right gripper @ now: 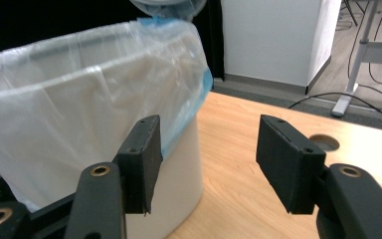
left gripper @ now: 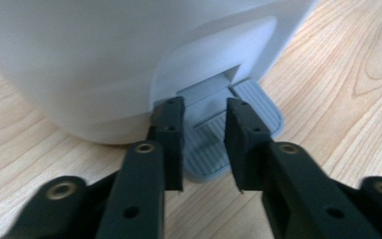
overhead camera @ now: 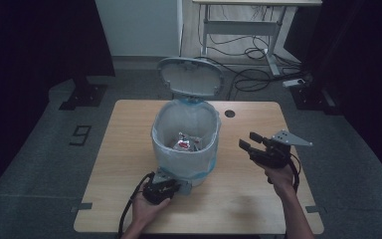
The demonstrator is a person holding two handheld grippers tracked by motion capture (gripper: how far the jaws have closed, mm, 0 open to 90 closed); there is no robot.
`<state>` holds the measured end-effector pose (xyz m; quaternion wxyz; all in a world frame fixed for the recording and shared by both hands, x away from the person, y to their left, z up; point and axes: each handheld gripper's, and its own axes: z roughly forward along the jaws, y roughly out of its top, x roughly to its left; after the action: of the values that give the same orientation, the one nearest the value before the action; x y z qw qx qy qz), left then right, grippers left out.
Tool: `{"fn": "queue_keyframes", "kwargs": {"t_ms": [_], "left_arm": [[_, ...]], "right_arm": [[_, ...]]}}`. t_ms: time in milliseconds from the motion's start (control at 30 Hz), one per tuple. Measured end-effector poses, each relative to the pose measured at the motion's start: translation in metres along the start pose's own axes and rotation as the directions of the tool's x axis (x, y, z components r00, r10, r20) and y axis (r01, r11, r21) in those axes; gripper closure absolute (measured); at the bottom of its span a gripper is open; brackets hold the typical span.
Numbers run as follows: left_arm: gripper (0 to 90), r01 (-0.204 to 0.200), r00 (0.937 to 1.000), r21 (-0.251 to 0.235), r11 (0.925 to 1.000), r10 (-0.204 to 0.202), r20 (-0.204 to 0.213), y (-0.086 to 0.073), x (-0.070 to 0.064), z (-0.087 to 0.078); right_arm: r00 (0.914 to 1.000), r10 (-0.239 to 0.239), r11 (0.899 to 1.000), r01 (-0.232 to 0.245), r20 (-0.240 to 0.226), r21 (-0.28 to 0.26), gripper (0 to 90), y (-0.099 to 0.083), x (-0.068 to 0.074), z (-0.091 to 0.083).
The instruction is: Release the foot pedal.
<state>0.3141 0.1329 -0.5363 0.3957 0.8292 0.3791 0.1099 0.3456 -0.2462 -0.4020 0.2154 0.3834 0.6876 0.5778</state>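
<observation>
White pedal bin (overhead camera: 186,144), lid up, bag-lined; left claw (left gripper: 204,130) narrow, right claw (right gripper: 209,159) wide.

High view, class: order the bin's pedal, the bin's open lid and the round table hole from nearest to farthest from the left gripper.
1. Pedal, right at the left gripper.
2. Round hole, far right of the table.
3. Open lid, raised behind the bin.

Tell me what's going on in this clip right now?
A person works a small white pedal bin on a wooden table with two handheld grippers. The left gripper is down at the bin's base, its fingers over the grey pedal, a little apart. The lid stands open, and wrappers lie inside the bag liner. The right gripper hovers open beside the bin, holding nothing.
</observation>
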Motion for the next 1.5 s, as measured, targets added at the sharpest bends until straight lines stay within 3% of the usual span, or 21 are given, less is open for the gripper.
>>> {"fn": "queue_keyframes", "kwargs": {"t_ms": [100, 167, 300, 500, 900, 1500], "left_arm": [[61.2, -0.003, 0.9998, -0.007, 1.0, 0.003, 0.018, 0.0, 0.0, -0.003], [57.3, -0.023, 0.9997, -0.009, 0.9997, 0.023, 0.009, 0.001, -0.003, -0.005], [53.5, -0.035, 0.9994, -0.05, 0.9981, 0.035, 0.005, 0.002, -0.007, -0.014], [48.3, -0.024, 0.9997, -0.036, 0.9991, 0.024, -0.008, 0.0, -0.004, -0.022], [44.5, 0.003, 0.999, -0.1, 0.995, -0.008, -0.044, -0.004, 0.012, -0.043], [42.2, 0.013, 0.9977, -0.1, 0.9949, -0.019, -0.065, -0.007, 0.018, -0.048]], "right_arm": [[0.9999, 0.008, 1.0, -0.008, 0.006, 0.007, 43.1, -0.009, -0.003, -0.001], [0.9999, 0.012, 1.0, -0.013, 0.008, 0.015, 43.6, -0.015, -0.005, -0.001], [0.9999, 0.011, 0.999, -0.012, 0.012, 0.03, 44.1, -0.028, -0.008, -0.002], [0.9994, 0.032, 0.998, -0.032, 0.016, 0.057, 44.1, -0.048, -0.011, -0.001], [0.9993, 0.027, 0.996, -0.029, 0.026, 0.082, 44.1, -0.067, -0.016, -0.006], [0.9964, 0.016, 0.983, -0.031, 0.083, 0.18, 44.0, -0.105, -0.035, -0.029]]}}
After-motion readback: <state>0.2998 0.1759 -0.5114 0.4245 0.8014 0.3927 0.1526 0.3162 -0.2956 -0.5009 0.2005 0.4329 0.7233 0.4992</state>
